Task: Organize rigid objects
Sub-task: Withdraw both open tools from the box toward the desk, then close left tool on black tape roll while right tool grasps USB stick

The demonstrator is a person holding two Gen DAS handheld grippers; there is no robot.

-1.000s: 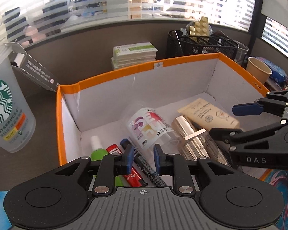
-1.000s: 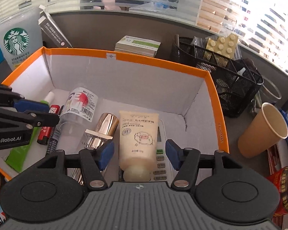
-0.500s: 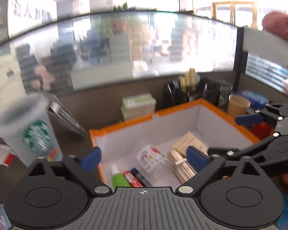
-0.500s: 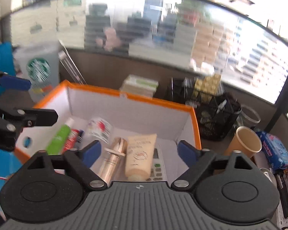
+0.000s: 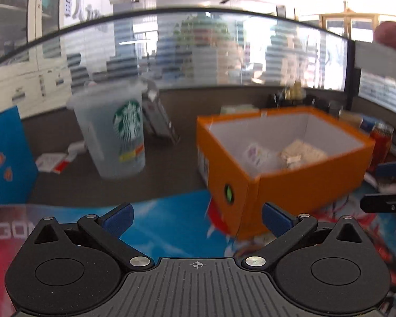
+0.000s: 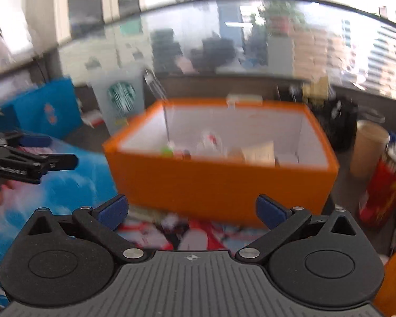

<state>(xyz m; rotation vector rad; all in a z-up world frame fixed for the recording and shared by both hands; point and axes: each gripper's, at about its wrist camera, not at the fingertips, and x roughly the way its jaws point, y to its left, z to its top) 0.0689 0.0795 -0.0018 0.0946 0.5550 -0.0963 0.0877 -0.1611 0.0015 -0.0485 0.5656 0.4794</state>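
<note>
The Starbucks siren logo shows on the frosted cup (image 5: 113,132); the letters "AGON" stand on the red printed mat (image 5: 5,231). Other print is too blurred.

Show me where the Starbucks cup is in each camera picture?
Left wrist view: the Starbucks cup stands left of centre, to the left of the orange box.
Right wrist view: the cup is upper left, blurry, behind the box's left corner.
Shared landmark: the orange box.
</note>
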